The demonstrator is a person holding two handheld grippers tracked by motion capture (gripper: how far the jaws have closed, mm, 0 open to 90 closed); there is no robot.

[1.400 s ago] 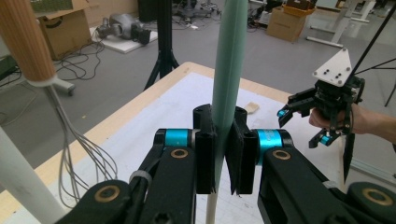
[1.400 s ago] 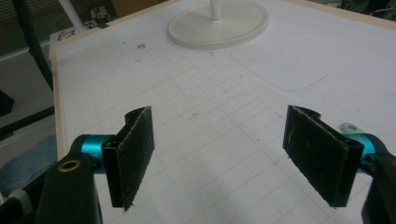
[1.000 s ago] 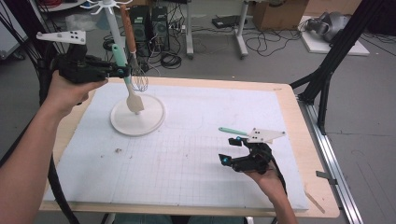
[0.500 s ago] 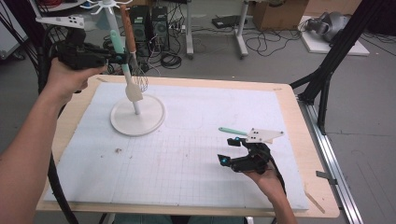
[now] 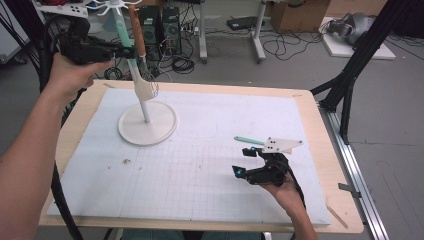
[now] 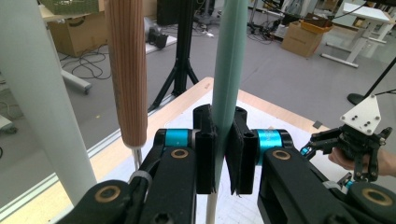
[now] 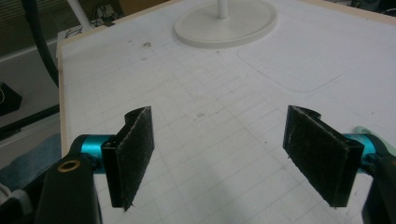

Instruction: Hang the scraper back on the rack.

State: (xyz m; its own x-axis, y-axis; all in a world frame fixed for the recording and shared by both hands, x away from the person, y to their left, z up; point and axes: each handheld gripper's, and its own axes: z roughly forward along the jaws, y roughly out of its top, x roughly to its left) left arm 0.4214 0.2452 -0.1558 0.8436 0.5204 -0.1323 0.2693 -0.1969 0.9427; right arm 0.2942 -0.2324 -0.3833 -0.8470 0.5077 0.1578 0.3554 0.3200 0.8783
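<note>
The spatula (image 5: 131, 60) hangs nearly upright beside the pole (image 5: 142, 102) of the white rack (image 5: 147, 124) at the far left of the mat (image 5: 210, 165). Its mint handle runs up toward the hooks and its pale blade (image 5: 145, 89) points down, well above the rack's round base. So the long axis is close to vertical, leaning only a little, and any lift onto or off a hook looks as if it has to follow that line.

The left gripper (image 5: 117, 50) comes at the spatula from the side, held level, and its jaws are clenched on the handle. In the left gripper view the two black pads (image 6: 204, 154) squeeze the mint handle (image 6: 229, 88) from both sides, with the handle rising straight up between them. Just beside it hangs a wooden-handled whisk (image 5: 141, 47), whose handle (image 6: 126, 74) is close on the left in that view; the white pole (image 6: 44, 93) stands farther left again. I judge that closeness to be the thing to mind.

The right gripper (image 5: 247, 162) rests well apart, low over the near right of the mat, jaws spread wide with nothing between them (image 7: 219, 154). A second mint utensil (image 5: 248, 140) lies flat just beyond it.
</note>
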